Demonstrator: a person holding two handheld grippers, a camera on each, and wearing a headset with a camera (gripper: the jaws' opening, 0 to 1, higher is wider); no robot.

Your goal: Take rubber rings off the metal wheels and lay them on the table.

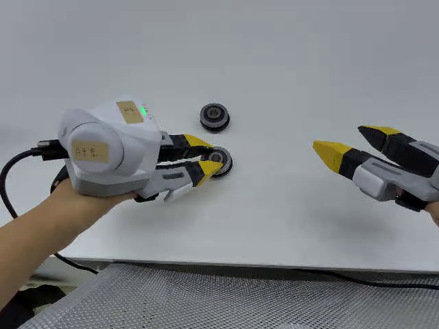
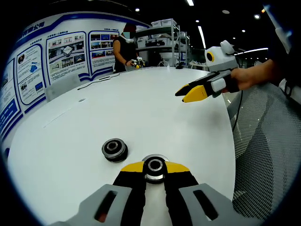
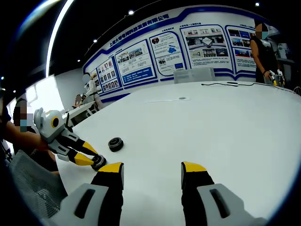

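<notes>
Closest in the head view, at the left, the left tongs (image 1: 205,155) lie low over the white tabletop (image 1: 288,75), with a black cable (image 1: 12,166) trailing from their rear. Their yellow-tipped jaws are drawn in on the near wheel (image 1: 220,161), one tip on each side of it, touching its black rubber ring (image 1: 228,164). The left gripper view shows the same hold: the left tongs (image 2: 155,171) have the near wheel (image 2: 154,166) between their tips, with its metal hub facing up and its ring on it. The wheel rests on the tabletop.

Just beyond it, clear of the jaws, the far wheel (image 1: 215,116) lies flat on the tabletop with its own dark ring in place; in the left gripper view the far wheel (image 2: 114,149) sits to the left of the jaws.

Well apart to the right, the right tongs (image 1: 351,142) hover with their jaws spread wide and nothing between them, their tips pointing towards the wheels. In the right gripper view the right tongs (image 3: 153,169) frame bare tabletop, with both wheels off to their left.
</notes>
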